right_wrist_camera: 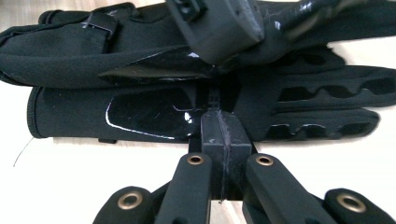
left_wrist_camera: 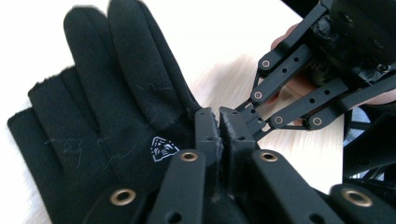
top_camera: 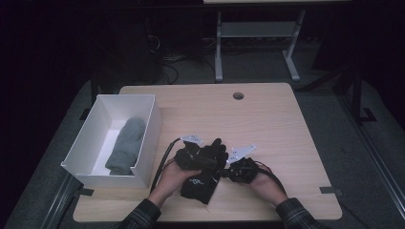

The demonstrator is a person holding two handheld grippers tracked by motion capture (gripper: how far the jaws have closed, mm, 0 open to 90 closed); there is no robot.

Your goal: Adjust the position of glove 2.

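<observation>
Near the front edge of the table (top_camera: 286, 143), just right of the white box (top_camera: 148, 138) with the grey mitten (top_camera: 125, 145) inside, the black gloves (top_camera: 203, 179) lie stacked. The left gripper (left_wrist_camera: 219, 116) has its jaws nearly closed with only a thin slit between them, and I cannot tell if any cloth sits there, while the right gripper (right_wrist_camera: 223, 133) is pressed together at the glove edge. The risk I see is a thin pinch: the fabric is smooth, so one glove may slide off the other or slip free when lifted, and the two grippers are so close that they may knock together.

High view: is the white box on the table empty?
No, the white box holds a grey mitten lying on its floor.
</observation>
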